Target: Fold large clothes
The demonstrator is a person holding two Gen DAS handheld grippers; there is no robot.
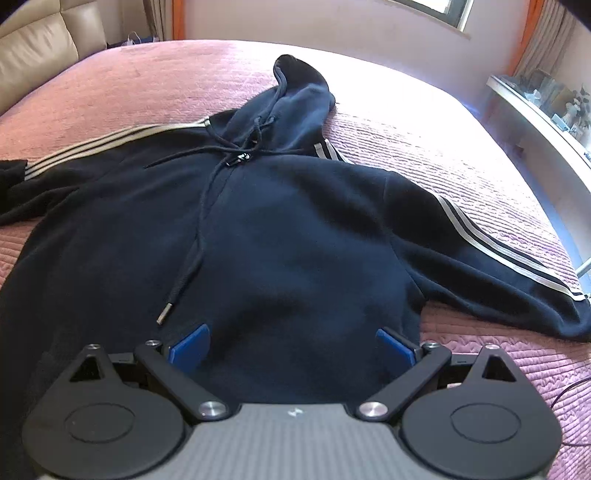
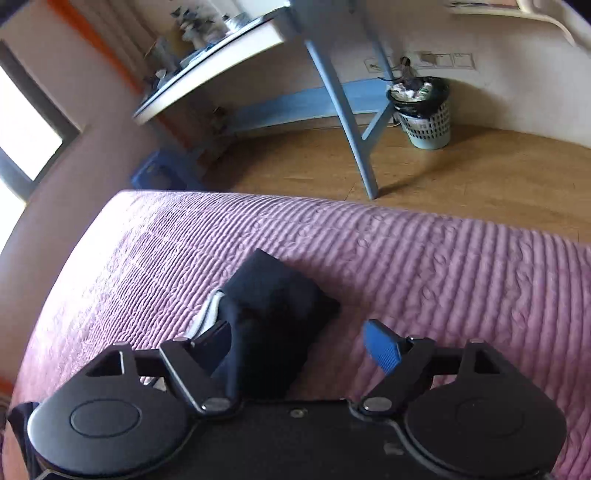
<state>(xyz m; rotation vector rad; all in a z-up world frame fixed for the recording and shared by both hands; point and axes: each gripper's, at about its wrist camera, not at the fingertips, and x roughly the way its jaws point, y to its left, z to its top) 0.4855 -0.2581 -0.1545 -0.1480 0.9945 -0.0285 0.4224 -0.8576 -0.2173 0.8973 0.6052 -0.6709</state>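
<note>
Pink quilted bedspread [image 1: 424, 140] covers a wide bed, and on it a dark navy hoodie [image 1: 288, 229] lies spread flat, front up, taking up most of the near part of the bed. Its hood [image 1: 299, 92] points toward the far wall under a window [image 1: 439, 9], and its drawstrings [image 1: 195, 236] trail down the chest, one ending in a metal tip. Both sleeves, marked with pale stripes, reach out sideways from the body of the hoodie; the one on the right of the left wrist view [image 1: 491, 258] slopes down toward the bed's edge. The left gripper [image 1: 291, 347] hangs over the hoodie's lower hem with its blue pads spread wide, one at each side of the dark cloth; whether the pads touch the fabric I cannot tell, and nothing is pinched. The right gripper [image 2: 299, 350] is over the sleeve end [image 2: 273, 295], which lies bunched on the bedspread near the bed's edge. Its jaws stand wide apart: the right pad [image 2: 382, 349] is clear over bare bedspread, while the left one is hidden behind the dark cuff, so no grip shows. Beyond the bed are a wooden floor, a white desk with blue legs [image 2: 343, 110], and a pale wastebasket [image 2: 424, 114] full of rubbish against the wall.
</note>
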